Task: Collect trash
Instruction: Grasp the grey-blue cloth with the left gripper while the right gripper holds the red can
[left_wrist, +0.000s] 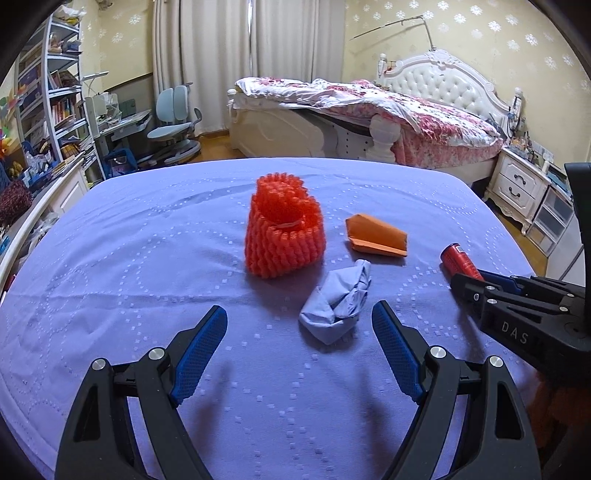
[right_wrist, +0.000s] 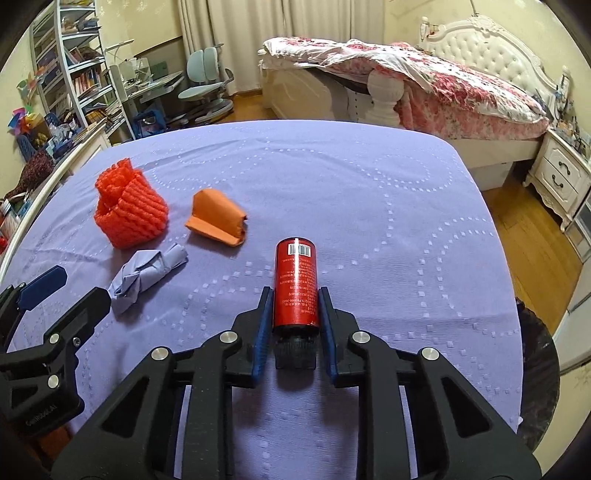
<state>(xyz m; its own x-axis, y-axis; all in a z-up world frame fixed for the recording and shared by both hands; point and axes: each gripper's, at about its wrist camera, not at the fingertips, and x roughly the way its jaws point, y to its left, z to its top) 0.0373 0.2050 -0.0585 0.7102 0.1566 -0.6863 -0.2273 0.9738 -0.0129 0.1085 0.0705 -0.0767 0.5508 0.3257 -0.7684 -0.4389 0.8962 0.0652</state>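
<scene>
- Trash lies on a desk (right_wrist: 369, 206) under a lilac cloth: a red can (right_wrist: 295, 284), an orange paper wedge (right_wrist: 216, 219), a blue wad (right_wrist: 147, 275) of crumpled stuff and an orange-red foam net (right_wrist: 129, 214).
- Right gripper (right_wrist: 292, 299): its fingers (right_wrist: 260, 332) are pinching the can low on its body, one pad on each side, just above the dark cap that points back toward the wrist.
- Can: a stiff cylinder with a smooth printed label, so probably slippery; it looks light. Held near one end, it could swing or slide out. A grip nearer its middle would likely be steadier.
- Left gripper (left_wrist: 299, 315): fingers (left_wrist: 201, 350) spread wide and holding nothing, above the cloth with the wad (left_wrist: 338, 304) lying just ahead, between their tips.
- Wad: soft and very light, I judge; it should squash under the pads, so a deep pinch across its thickest part looks best.
- Wedge (left_wrist: 376, 234): thin folded paper, light and easy to crease. It lies flat beyond the wad; its raised folded edge looks like the place to take it.
- Net (left_wrist: 284, 230): springy foam mesh, upright and open at the top; one finger inside the rim and one outside should hold it.
</scene>
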